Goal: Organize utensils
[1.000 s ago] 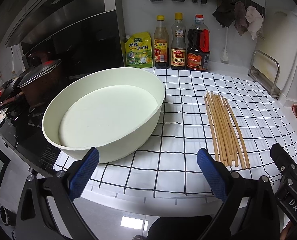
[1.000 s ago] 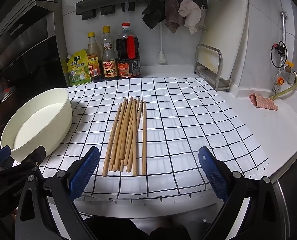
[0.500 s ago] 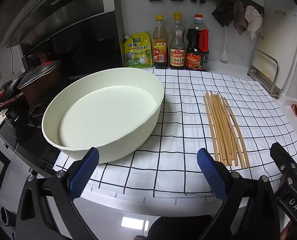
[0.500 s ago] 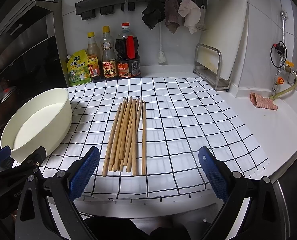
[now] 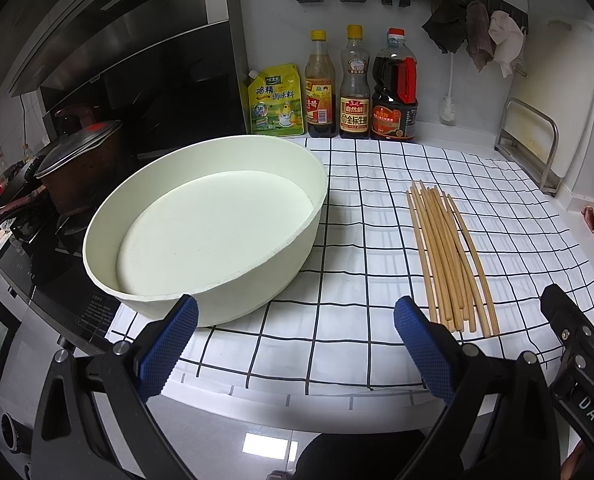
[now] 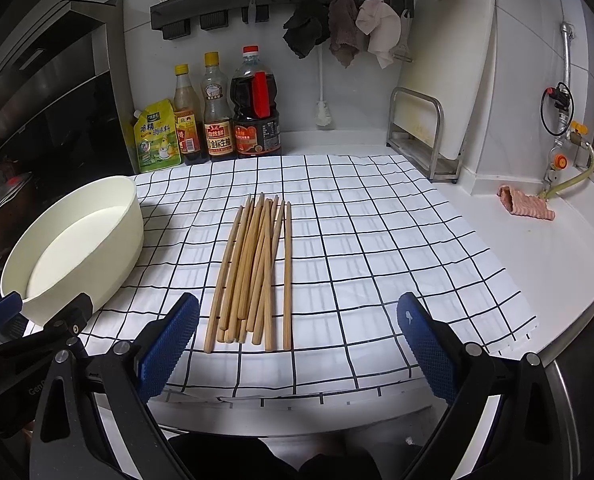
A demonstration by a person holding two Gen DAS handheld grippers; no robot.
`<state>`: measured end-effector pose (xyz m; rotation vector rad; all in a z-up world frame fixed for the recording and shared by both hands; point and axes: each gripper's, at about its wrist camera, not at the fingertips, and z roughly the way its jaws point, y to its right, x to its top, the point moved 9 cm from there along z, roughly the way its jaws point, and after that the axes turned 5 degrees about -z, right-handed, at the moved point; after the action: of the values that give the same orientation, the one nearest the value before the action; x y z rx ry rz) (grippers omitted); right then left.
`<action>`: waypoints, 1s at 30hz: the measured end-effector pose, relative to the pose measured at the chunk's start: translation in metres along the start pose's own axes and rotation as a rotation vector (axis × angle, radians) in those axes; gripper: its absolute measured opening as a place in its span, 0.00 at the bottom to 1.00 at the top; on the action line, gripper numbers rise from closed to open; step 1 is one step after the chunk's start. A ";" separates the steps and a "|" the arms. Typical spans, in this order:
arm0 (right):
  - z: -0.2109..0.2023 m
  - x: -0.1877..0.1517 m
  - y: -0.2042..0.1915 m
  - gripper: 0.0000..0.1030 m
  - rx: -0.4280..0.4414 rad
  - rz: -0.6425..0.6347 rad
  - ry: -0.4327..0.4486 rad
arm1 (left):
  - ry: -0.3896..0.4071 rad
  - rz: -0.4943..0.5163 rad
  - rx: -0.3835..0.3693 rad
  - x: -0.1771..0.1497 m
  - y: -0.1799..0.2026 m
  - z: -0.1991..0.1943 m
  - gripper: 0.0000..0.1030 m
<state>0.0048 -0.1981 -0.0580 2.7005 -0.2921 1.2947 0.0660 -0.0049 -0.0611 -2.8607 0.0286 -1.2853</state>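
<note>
Several wooden chopsticks [image 6: 253, 268] lie side by side on a white checked cloth [image 6: 357, 248]; they also show in the left wrist view [image 5: 449, 256]. A wide, empty cream bowl [image 5: 201, 224] stands to their left, also in the right wrist view [image 6: 77, 240]. My left gripper [image 5: 297, 344] is open and empty, held over the counter's front edge, just before the bowl. My right gripper [image 6: 297, 344] is open and empty, held before the near ends of the chopsticks.
Three sauce bottles [image 6: 221, 116] and a yellow seasoning pouch [image 6: 155, 136] stand at the back wall. A cutting board in a metal rack [image 6: 437, 92] is at the back right. A lidded pot [image 5: 77, 160] sits on the stove at left. A pink cloth [image 6: 527, 208] lies at right.
</note>
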 end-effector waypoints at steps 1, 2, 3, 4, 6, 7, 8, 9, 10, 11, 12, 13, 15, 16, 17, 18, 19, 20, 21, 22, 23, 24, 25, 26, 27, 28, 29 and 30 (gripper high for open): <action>0.000 0.000 0.000 0.92 -0.001 0.000 0.000 | 0.000 0.000 0.000 0.000 0.000 0.000 0.94; 0.000 0.000 0.000 0.92 -0.001 -0.001 0.001 | 0.000 0.000 0.000 0.000 0.000 0.000 0.94; 0.000 0.000 0.000 0.92 -0.001 -0.001 0.001 | 0.000 0.000 0.000 0.000 0.000 0.000 0.94; 0.000 0.000 0.000 0.92 0.000 -0.001 0.001 | 0.000 -0.001 0.000 0.000 0.000 0.000 0.94; 0.000 0.000 0.000 0.92 0.000 -0.001 0.000 | 0.000 0.000 0.000 0.000 0.000 0.000 0.94; 0.000 0.000 0.000 0.92 0.000 -0.001 0.001 | 0.001 0.000 0.000 0.000 0.000 0.000 0.94; 0.000 0.000 0.000 0.92 0.000 0.000 0.001 | 0.002 0.001 0.000 0.000 0.000 0.000 0.94; 0.000 0.000 0.000 0.92 -0.001 0.000 0.001 | 0.002 0.001 -0.001 0.000 0.001 0.000 0.94; 0.000 0.000 0.000 0.92 0.000 0.000 0.001 | 0.002 0.002 0.000 0.000 0.001 0.000 0.94; 0.000 0.000 0.000 0.92 0.000 0.000 0.002 | 0.002 0.002 0.001 0.000 0.001 0.000 0.94; 0.001 0.000 0.000 0.92 0.000 0.001 0.002 | 0.002 0.002 0.000 0.000 0.001 0.000 0.94; 0.000 0.000 0.000 0.92 0.000 0.001 0.001 | 0.002 0.001 0.001 0.000 0.001 0.000 0.94; 0.000 0.000 0.000 0.92 0.000 0.001 0.001 | 0.001 0.002 0.000 0.000 0.001 0.000 0.94; 0.001 0.000 0.000 0.92 0.001 0.001 0.001 | 0.001 0.003 0.000 0.000 0.001 0.000 0.94; 0.001 0.000 0.000 0.92 0.005 0.002 0.000 | 0.001 0.005 0.000 0.000 0.002 0.001 0.94; 0.002 0.000 0.000 0.92 0.016 0.005 -0.004 | 0.001 0.007 -0.002 0.000 0.003 0.001 0.94; 0.003 0.000 0.001 0.92 0.030 0.014 -0.010 | 0.000 0.010 -0.003 -0.001 0.005 0.002 0.94; 0.003 0.000 0.002 0.92 0.037 0.022 -0.011 | -0.002 0.011 -0.002 -0.001 0.005 0.002 0.94; 0.004 0.001 0.004 0.92 0.053 0.036 -0.015 | -0.003 0.011 -0.001 -0.001 0.005 0.003 0.94; 0.004 0.001 0.005 0.92 0.065 0.042 -0.018 | -0.006 0.012 0.000 -0.001 0.005 0.003 0.94; 0.004 0.002 0.007 0.92 0.080 0.049 -0.023 | -0.009 0.013 -0.002 -0.001 0.006 0.003 0.94; 0.004 0.002 0.008 0.92 0.087 0.055 -0.027 | -0.011 0.014 -0.006 -0.001 0.007 0.003 0.94; 0.004 0.003 0.011 0.92 0.093 0.062 -0.029 | -0.011 0.015 -0.006 0.000 0.008 0.002 0.94; 0.004 0.004 0.014 0.92 0.094 0.067 -0.032 | -0.009 0.016 -0.007 0.001 0.009 0.001 0.94; 0.004 0.006 0.017 0.92 0.094 0.069 -0.034 | -0.007 0.015 -0.008 0.003 0.010 0.000 0.94; 0.005 0.007 0.021 0.92 0.093 0.071 -0.039 | -0.007 0.016 -0.009 0.004 0.012 0.000 0.94; 0.006 0.009 0.024 0.92 0.092 0.074 -0.044 | -0.008 0.017 -0.011 0.004 0.014 0.000 0.94; 0.008 0.010 0.028 0.92 0.091 0.077 -0.053 | -0.012 0.018 -0.014 0.005 0.017 0.001 0.94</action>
<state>0.0108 -0.2281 -0.0540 2.8291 -0.3545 1.2879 0.0699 -0.0221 -0.0579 -2.8734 0.0637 -1.2695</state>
